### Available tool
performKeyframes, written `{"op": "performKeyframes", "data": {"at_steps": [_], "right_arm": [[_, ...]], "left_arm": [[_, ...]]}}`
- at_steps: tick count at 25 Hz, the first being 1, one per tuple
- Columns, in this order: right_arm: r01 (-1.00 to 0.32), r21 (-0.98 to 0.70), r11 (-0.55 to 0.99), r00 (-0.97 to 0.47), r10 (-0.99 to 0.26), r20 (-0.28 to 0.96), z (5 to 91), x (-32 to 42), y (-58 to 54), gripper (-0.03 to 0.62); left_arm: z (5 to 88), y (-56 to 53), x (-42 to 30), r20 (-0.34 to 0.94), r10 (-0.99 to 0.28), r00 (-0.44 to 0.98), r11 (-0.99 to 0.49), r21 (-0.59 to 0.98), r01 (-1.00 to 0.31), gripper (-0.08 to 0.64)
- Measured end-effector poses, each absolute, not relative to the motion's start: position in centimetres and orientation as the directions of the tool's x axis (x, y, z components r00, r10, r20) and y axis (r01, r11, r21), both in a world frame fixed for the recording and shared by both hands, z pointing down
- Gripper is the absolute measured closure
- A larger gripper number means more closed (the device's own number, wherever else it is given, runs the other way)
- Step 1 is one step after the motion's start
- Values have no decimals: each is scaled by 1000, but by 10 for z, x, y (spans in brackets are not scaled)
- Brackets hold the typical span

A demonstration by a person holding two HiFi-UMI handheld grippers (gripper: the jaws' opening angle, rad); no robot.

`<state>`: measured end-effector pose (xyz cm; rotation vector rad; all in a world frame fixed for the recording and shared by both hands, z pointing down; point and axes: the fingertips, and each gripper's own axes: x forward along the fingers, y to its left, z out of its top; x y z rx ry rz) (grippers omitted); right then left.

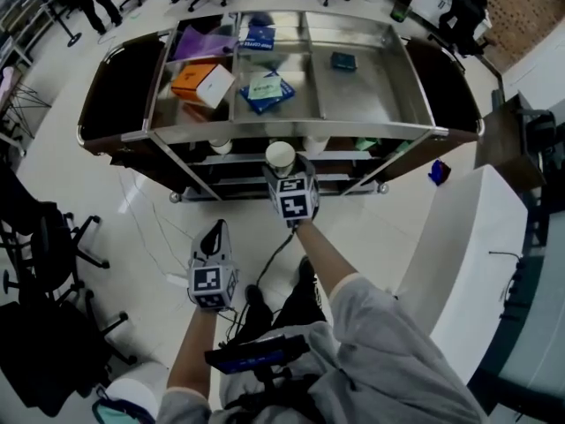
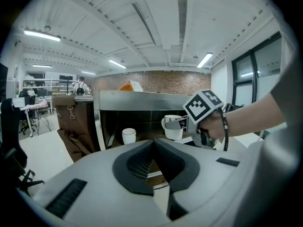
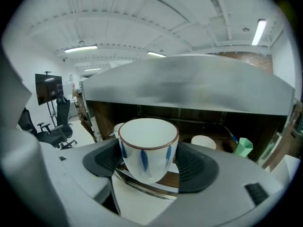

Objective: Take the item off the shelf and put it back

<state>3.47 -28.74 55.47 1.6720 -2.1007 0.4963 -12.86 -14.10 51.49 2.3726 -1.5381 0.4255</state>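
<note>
The right claw (image 1: pixel 282 171) grips a white cup (image 1: pixel 280 155), upright, at the near edge of a steel cart (image 1: pixel 353 132). The left claw (image 1: pixel 214 235) is lower and to the left over the floor (image 1: pixel 132 210), tips together, nothing in it. In the cart's top tray an orange box (image 1: pixel 190 79) touches a white box (image 1: pixel 214 85). There are blue packets (image 1: pixel 267 91) in the middle bay and a small dark box (image 1: pixel 343 61) in the right bay. More white cups (image 1: pixel 221 146) stand on the shelf (image 1: pixel 247 159) underneath. A blue object (image 1: pixel 439 172) lies on the floor right of the cart, and an office chair (image 1: pixel 53 237) is at left.
</note>
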Motion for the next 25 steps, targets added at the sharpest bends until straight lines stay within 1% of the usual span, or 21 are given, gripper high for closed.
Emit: {"op": "performKeyframes", "data": {"at_steps": [7,11,15,21,25], "right_arm": [[-974,-33,226,-213,-848,486,509,49,-240,221],[-972,-17,236,-217,-862,458,488,57,-213,221],[-973,-19,231,-216,-876,430,473,63,-186,221],[-972,-27,233,-224,-889,399,455,75,-139,221],[-977,-31,210,-205,-898,389,451,87,-115,221]], "left_arm": [[496,-131,-120,371,-824,429,-445,47,-895,552],[493,-124,-121,358,-826,435,-443,65,-894,552],[493,-117,-124,372,-817,442,-456,54,-889,552],[486,-112,-127,356,-818,451,-469,42,-882,552],[477,-113,-128,346,-820,456,-475,33,-880,552]]}}
